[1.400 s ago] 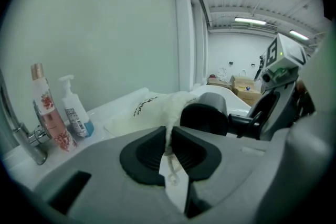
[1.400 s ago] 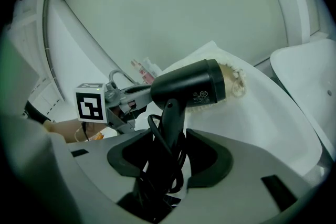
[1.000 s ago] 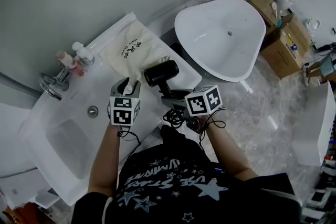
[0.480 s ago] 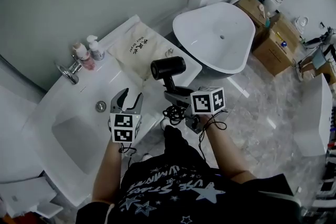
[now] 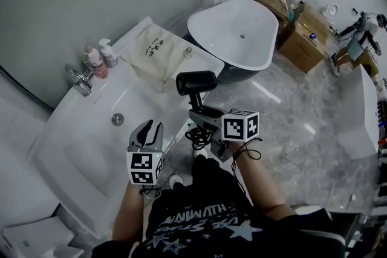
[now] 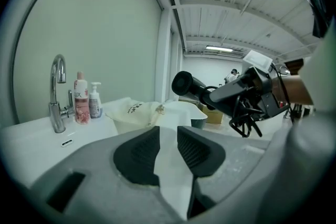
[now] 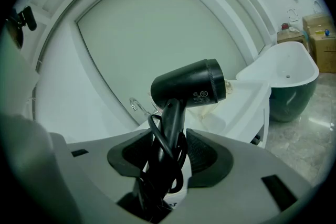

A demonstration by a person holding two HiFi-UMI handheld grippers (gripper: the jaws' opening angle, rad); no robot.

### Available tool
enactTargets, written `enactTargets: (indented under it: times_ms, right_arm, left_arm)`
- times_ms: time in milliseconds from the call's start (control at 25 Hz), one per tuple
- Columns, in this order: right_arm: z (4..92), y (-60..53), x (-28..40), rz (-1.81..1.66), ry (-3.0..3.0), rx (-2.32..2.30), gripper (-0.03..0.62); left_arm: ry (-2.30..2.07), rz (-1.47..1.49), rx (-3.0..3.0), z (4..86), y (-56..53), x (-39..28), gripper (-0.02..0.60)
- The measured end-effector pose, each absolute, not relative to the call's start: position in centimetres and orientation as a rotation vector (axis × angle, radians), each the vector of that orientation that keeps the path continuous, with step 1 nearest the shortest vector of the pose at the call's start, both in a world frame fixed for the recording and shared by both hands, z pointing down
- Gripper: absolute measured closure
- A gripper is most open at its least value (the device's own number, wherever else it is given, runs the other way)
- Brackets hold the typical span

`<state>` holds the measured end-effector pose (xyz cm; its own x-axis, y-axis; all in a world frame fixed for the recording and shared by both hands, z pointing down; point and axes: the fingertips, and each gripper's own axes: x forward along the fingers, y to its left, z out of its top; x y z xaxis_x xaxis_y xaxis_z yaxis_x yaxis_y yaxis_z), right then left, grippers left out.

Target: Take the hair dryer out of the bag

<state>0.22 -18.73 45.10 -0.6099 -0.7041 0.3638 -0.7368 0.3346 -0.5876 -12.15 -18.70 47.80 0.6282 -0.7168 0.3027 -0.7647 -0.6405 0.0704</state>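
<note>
A black hair dryer (image 5: pixel 196 83) hangs in the air off the counter's front edge, clear of the bag. My right gripper (image 5: pixel 204 116) is shut on its handle, with the black cord (image 7: pixel 160 165) coiled round the handle between the pads. The barrel (image 7: pixel 189 84) points right in the right gripper view. The cream cloth bag (image 5: pixel 158 51) lies flat on the white counter, far from both grippers. My left gripper (image 5: pixel 149 132) hovers over the counter's near edge, its jaws closing with nothing between them (image 6: pixel 168 147). The left gripper view shows the dryer (image 6: pixel 191 86) and the bag (image 6: pixel 137 113).
A chrome faucet (image 5: pixel 78 77) and two bottles (image 5: pixel 100 57) stand at the counter's back, beside the sink basin (image 5: pixel 78 160). A white bathtub (image 5: pixel 236 33) sits past the counter's right end. Cardboard boxes (image 5: pixel 296 33) stand farther off on the marble floor.
Both grippers have drawn back from the bag toward the person. The hair dryer went with the right gripper, off the counter's edge. The left jaws stand narrower than half a second ago.
</note>
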Motion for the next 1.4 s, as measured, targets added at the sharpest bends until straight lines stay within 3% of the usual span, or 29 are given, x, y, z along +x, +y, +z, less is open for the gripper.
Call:
enactTargets:
  times_ms: [280,1400]
  right_arm:
    - [45.6,-17.0,1.2,1.195,-2.513,1.427,0.395]
    - [46.9,5.7,8.8,1.131,-2.526,1.289,0.395]
  left_arm:
    - [-1.241,0.360,2.642,47.4,-17.0,-12.5,0.546]
    - [-1.357,0.395,2.582,47.1,4.8,-4.3,0.560]
